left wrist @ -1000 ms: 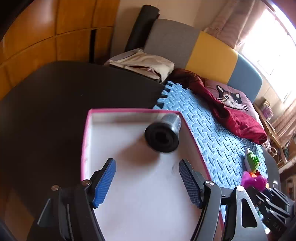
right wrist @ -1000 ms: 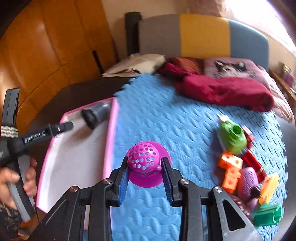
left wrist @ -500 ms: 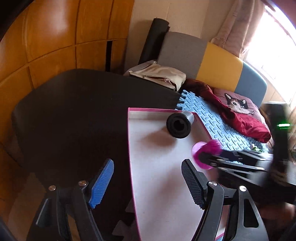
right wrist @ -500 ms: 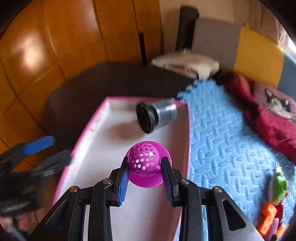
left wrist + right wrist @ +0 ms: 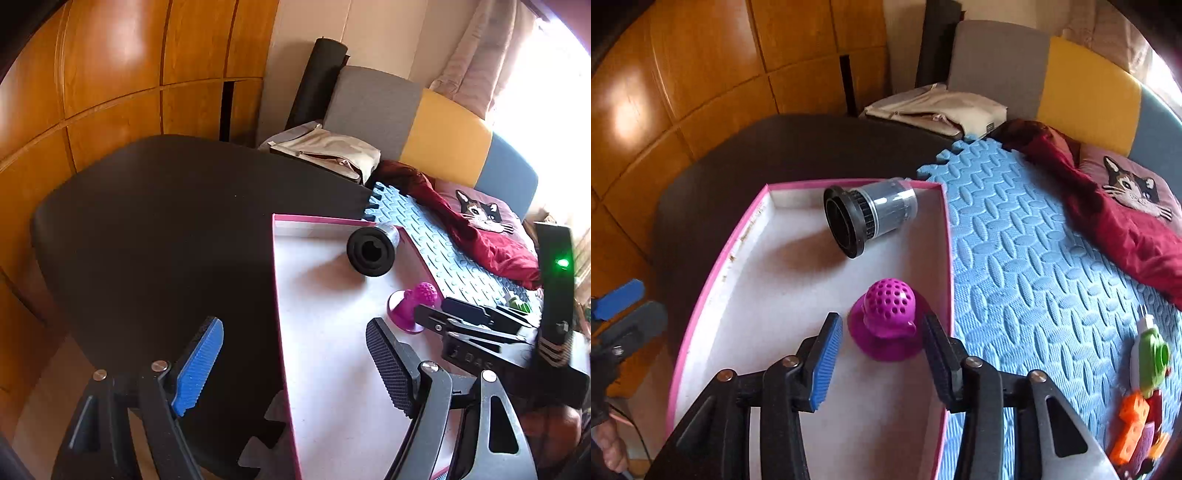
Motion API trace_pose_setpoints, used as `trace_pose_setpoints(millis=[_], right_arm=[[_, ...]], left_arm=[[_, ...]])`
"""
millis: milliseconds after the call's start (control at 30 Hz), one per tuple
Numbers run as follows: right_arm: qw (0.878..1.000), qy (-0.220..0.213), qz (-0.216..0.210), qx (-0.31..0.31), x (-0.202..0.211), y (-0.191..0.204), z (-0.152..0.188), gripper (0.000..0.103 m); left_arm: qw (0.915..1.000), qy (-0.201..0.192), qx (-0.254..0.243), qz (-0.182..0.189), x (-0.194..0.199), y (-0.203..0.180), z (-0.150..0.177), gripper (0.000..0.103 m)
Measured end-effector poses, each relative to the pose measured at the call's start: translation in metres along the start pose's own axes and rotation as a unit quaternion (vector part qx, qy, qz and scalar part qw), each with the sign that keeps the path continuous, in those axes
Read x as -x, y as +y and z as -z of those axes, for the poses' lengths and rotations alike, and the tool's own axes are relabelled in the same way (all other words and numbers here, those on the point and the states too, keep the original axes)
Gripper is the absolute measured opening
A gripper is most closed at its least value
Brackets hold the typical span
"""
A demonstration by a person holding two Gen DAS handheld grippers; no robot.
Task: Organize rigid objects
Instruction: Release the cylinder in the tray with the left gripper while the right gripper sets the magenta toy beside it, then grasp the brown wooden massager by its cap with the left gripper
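A pink-rimmed white box [image 5: 720, 273] lies on the dark mat. A black and clear cylinder [image 5: 870, 218] lies on its side at the box's far end; it also shows in the left wrist view [image 5: 371, 251]. A purple perforated toy [image 5: 886, 323] sits on the box floor near the right wall. My right gripper [image 5: 882, 354] is open, its fingers either side of the toy without touching it. The toy [image 5: 413, 302] and right gripper [image 5: 432, 314] show in the left wrist view. My left gripper [image 5: 291, 373] is open and empty over the box's left rim [image 5: 275, 295].
A blue foam mat [image 5: 1027, 258] lies right of the box, with a green toy [image 5: 1148, 358] and orange blocks [image 5: 1130, 424] at its right edge. A red cloth [image 5: 1115, 218] and cat cushion [image 5: 1134, 188] lie behind. Wooden panels [image 5: 110, 74] stand at left.
My right gripper has opened and let the purple toy go; the toy now rests on the box floor. My left gripper has drawn back and left of the box.
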State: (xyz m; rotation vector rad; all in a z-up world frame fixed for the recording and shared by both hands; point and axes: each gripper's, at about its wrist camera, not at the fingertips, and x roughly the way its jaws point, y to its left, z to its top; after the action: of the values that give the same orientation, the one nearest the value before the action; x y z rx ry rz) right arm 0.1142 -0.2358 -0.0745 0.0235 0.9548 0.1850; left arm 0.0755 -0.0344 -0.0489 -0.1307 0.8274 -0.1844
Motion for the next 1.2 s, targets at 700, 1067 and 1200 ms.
trace_pose_setpoints(millis=[700,1067,1200], right_arm=[[0.996,-0.056,0.062,-0.022,0.072,-0.009,0.063,0.046],[0.990,-0.069,0.100,-0.067,0.103,-0.053,0.090,0.046],[0.985,-0.083,0.123,-0.088,0.119,-0.079,0.095,0.047]], left_arm=[[0.9985,-0.020,-0.051,0.003,0.022,-0.030,0.012,0.086],[0.9962,-0.011,-0.086,0.013,0.023,-0.052,0.023,0.086],[0.9943,-0.006,-0.104,0.022,0.023,-0.063,0.025,0.087]])
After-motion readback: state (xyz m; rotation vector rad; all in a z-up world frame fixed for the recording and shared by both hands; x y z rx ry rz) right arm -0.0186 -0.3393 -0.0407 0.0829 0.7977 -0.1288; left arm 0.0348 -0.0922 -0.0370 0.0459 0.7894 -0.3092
